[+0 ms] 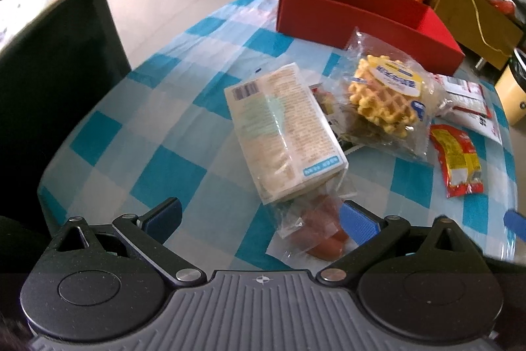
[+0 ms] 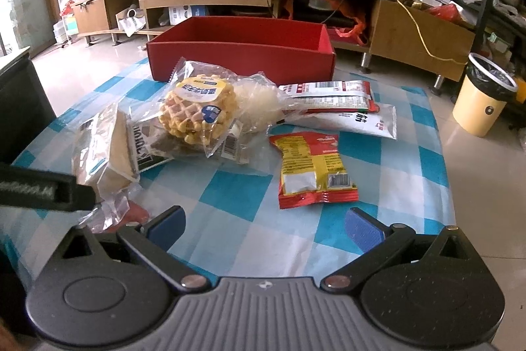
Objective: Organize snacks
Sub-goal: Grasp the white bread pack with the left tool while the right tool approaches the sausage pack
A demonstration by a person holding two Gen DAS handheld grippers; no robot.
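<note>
Cracker pack (image 1: 284, 134) lengthwise toward red box (image 1: 361, 18)

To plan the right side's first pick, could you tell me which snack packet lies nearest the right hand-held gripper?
The red-and-yellow packet, lying alone just ahead of the right hand-held gripper.

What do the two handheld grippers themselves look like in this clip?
The left gripper and right gripper match: black linkage arms with silver pivot pins, blue textured pads on the jaws, round black housings, and a grey ribbed centre plate with a small cross mark. No cables or sleeves show.
</note>
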